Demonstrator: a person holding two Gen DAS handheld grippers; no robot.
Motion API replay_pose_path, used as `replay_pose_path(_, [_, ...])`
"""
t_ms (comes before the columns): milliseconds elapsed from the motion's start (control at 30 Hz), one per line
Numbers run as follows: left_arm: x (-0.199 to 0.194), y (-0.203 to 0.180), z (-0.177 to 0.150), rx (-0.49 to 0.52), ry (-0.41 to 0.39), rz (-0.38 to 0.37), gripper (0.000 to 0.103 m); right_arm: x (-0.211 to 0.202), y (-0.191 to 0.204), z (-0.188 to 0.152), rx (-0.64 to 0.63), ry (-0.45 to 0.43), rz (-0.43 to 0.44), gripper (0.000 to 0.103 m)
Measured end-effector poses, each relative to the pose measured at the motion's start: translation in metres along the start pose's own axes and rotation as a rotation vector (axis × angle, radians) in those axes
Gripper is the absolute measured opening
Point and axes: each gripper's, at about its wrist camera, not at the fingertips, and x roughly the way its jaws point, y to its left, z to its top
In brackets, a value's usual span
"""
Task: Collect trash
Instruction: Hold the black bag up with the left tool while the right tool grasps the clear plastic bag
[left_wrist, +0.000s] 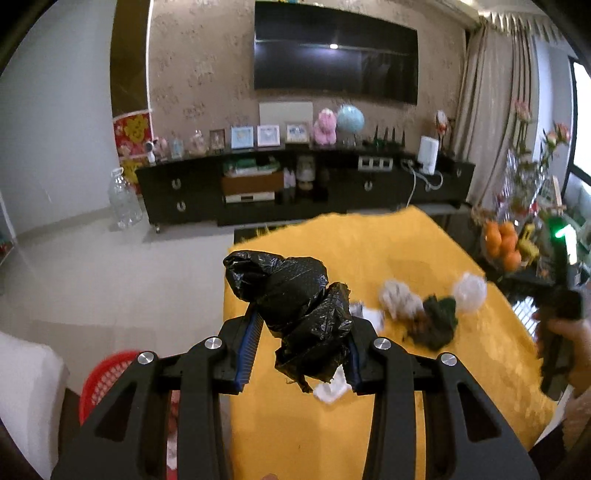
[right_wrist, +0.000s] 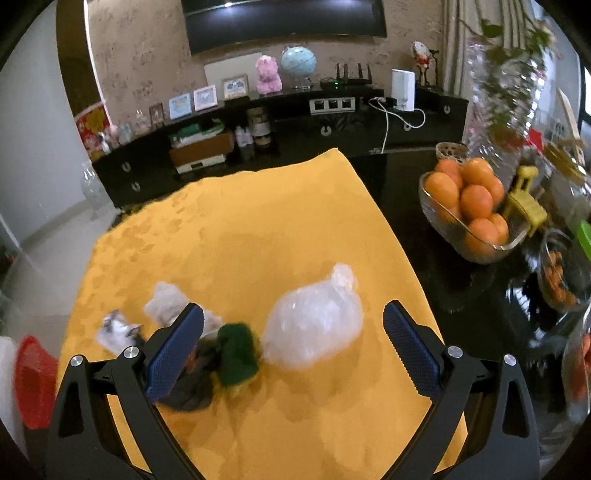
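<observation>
We hold black bag (left_wrist: 299, 314) in left hand-held gripper (left_wrist: 301, 350), clamped, above yellow counter (left_wrist: 369, 251). Right hand-held gripper (right_wrist: 291, 347) wide apart around clear bag (right_wrist: 314, 325). Black bag may slip out, grip small. Red basket (left_wrist: 107, 373) waits low beside counter.

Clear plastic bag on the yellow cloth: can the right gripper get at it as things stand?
Probably yes. The right gripper is open, its jaws spread wider than the clear plastic bag lying between them. Only the green scrap sits close on one side.
</observation>
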Motion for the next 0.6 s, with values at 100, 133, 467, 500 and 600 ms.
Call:
replay_pose_path(100, [0.001, 0.009, 0.003, -0.022, -0.022, -0.01, 0.037, 0.026, -0.001, -0.001, -0.01, 0.027, -0.016, 0.095])
replay_pose_path(133, [0.001, 0.012, 0.001, -0.03, -0.026, -0.012, 0.037, 0.033, -0.001, -0.002, -0.011, 0.037, -0.018, 0.095])
replay_pose_path(467, [0.017, 0.024, -0.007, -0.06, 0.01, 0.009, 0.037, 0.082, -0.01, -0.01, 0.005, 0.113, -0.033, 0.09])
replay_pose_path(500, [0.018, 0.024, -0.007, -0.062, 0.013, 0.013, 0.037, 0.083, -0.009, -0.011, 0.001, 0.118, -0.026, 0.087])
replay_pose_path(600, [0.024, 0.029, -0.008, -0.077, 0.028, 0.021, 0.037, 0.085, -0.007, -0.011, -0.017, 0.128, -0.006, 0.074])
